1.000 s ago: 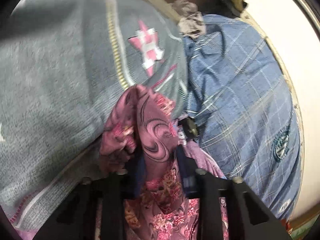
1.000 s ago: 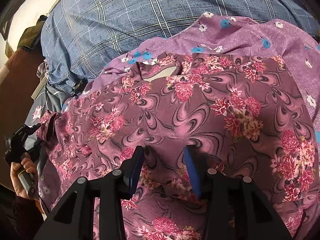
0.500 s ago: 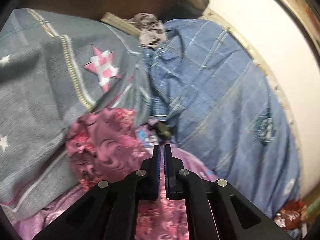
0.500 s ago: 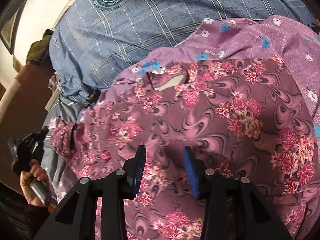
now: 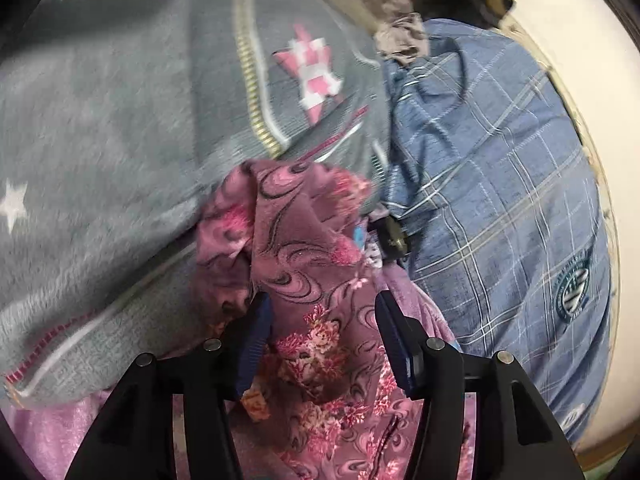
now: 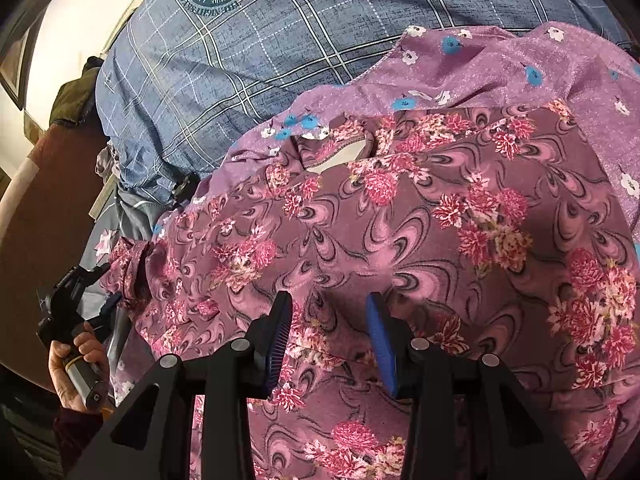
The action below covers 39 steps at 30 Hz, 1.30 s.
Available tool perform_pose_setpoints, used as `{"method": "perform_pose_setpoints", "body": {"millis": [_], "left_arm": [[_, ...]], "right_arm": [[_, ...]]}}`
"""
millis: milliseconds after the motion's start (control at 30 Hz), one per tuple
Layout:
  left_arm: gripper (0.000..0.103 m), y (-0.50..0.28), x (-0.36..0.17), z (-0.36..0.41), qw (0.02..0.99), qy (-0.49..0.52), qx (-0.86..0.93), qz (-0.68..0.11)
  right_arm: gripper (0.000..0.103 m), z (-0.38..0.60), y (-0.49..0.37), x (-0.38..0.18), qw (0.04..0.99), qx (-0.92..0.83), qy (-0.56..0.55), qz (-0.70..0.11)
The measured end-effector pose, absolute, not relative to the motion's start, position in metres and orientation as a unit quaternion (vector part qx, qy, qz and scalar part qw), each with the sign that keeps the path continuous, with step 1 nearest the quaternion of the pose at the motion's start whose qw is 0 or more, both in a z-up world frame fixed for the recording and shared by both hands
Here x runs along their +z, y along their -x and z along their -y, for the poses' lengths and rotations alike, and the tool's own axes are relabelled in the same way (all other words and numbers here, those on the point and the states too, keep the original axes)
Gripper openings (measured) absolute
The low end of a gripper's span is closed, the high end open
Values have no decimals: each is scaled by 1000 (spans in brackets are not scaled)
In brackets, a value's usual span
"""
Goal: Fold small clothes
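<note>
A small mauve garment with pink flowers and swirls [image 6: 400, 232] lies spread on the bed, neck opening toward the far side. My right gripper [image 6: 330, 332] is open, its blue pads straddling a raised ridge of the fabric near the hem. My left gripper [image 5: 320, 332] is open at the garment's left sleeve [image 5: 288, 240], which is bunched up between the pads. The left gripper also shows in the right wrist view [image 6: 80, 296], held in a hand at the sleeve end.
A lilac cloth with blue and white flowers [image 6: 520, 64] lies under the garment. A blue checked sheet with a round crest [image 6: 248, 52] covers the bed. A grey blanket with a pink star [image 5: 120, 120] lies to the left. A wall [image 5: 580, 48] borders the bed.
My left gripper, shut half a second ago beside the sleeve, has opened and moved forward around the bunched sleeve. My right gripper stays open over the hem.
</note>
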<state>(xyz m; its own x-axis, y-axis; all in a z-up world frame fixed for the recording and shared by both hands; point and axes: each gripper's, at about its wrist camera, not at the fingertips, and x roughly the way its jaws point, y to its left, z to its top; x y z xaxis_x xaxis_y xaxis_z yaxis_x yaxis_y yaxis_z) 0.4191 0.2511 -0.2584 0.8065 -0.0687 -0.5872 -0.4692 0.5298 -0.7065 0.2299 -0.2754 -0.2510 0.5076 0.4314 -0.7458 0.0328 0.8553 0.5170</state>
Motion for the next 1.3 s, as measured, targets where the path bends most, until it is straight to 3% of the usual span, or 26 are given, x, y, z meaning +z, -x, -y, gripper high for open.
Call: {"method": "perform_pose_setpoints", "body": {"millis": [300, 500, 533, 567, 667, 733, 867, 1033, 1167, 1300], "left_arm": [[54, -414, -259, -255, 815, 481, 151, -286], [50, -437, -264, -253, 826, 475, 120, -278], [42, -439, -263, -253, 831, 472, 115, -271], [28, -441, -263, -254, 835, 468, 110, -266], [10, -448, -267, -258, 839, 465, 105, -265], [3, -449, -269, -257, 842, 456, 110, -266], [2, -445, -258, -240, 853, 452, 74, -251], [2, -441, -226, -180, 874, 426, -40, -232], [2, -441, -213, -131, 868, 418, -130, -236], [2, -440, -209, -80, 848, 416, -217, -247]], "right_arm": [[40, 275, -234, -255, 829, 119, -244, -489], [40, 271, -234, -257, 829, 120, -239, -492], [40, 271, -234, -257, 829, 120, -239, -491], [40, 271, -233, -256, 830, 121, -238, -490], [37, 270, -231, -255, 832, 120, -231, -489], [35, 269, -230, -255, 835, 121, -227, -486], [33, 269, -228, -249, 839, 128, -229, -476], [41, 271, -224, -237, 823, 202, -294, -441], [69, 280, -227, -242, 761, 280, -405, -423], [71, 290, -231, -252, 705, 307, -495, -404]]}}
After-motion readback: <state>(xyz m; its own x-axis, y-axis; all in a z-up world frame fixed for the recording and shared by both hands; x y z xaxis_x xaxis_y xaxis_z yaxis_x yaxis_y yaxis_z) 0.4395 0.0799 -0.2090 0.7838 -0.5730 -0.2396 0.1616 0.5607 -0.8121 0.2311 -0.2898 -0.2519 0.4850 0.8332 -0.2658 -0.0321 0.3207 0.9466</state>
